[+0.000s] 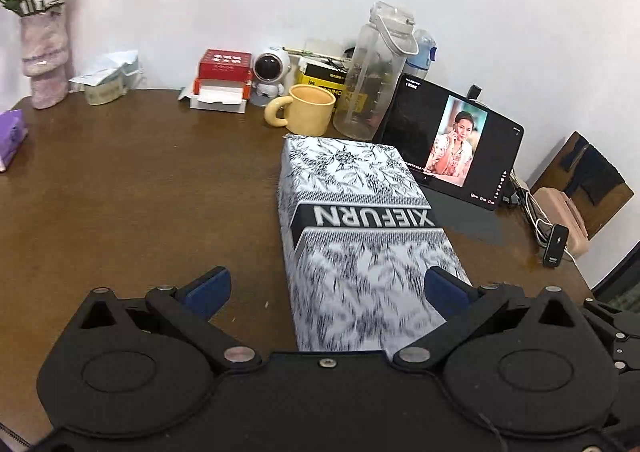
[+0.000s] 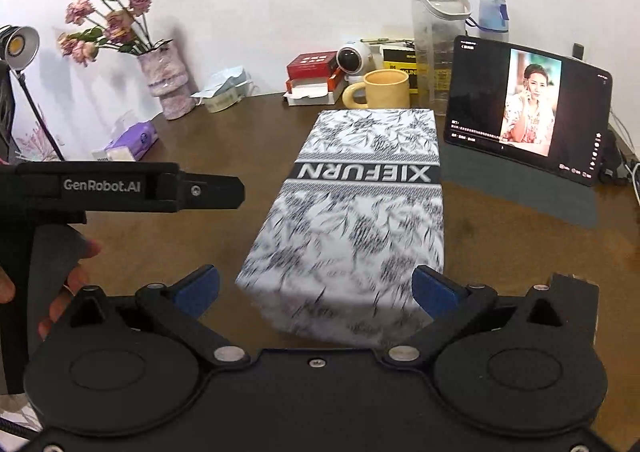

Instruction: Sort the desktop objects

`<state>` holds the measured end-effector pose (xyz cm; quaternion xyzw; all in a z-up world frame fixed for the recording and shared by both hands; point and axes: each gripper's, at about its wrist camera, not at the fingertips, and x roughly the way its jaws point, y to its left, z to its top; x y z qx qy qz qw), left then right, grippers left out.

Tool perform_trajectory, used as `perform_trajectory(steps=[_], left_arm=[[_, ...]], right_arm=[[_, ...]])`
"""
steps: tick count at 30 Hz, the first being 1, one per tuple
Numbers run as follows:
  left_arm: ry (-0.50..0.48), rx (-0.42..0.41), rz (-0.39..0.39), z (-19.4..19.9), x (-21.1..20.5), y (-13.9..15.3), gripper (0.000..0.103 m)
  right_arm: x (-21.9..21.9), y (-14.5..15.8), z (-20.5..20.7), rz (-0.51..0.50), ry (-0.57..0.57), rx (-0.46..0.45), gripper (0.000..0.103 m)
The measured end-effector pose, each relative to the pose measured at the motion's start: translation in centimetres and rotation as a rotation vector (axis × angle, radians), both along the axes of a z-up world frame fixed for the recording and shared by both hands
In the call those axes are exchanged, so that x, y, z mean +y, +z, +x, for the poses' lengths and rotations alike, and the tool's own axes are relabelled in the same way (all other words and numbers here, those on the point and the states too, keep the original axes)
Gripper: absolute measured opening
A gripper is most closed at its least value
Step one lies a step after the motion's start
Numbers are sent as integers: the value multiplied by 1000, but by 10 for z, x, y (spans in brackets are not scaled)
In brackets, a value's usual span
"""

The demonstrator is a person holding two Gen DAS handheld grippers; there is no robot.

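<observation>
A long box printed with black-and-white leaves and the word XIEFURN lies on the brown desk. My left gripper is open around its near end. The right blue pad is against the box's side, and the left pad stands apart from it. In the right wrist view the same box lies between the fingers of my open right gripper. A hand holds the other tool, whose black body is labelled GenRobot.AI, left of the box.
Behind the box stand a yellow mug, a clear bottle and a lit tablet at the right. A red box, an astronaut figure, a flower vase and a purple tissue pack line the back and left.
</observation>
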<state>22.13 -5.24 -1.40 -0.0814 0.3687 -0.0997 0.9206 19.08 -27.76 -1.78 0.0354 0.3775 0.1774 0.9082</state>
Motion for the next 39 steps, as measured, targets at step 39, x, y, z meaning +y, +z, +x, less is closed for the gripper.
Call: perform_trajectory(steps=[39], left_arm=[[148,-43,56,-249,50,28,103]], right_arm=[[38,34,-224,-29,29,-31,103]])
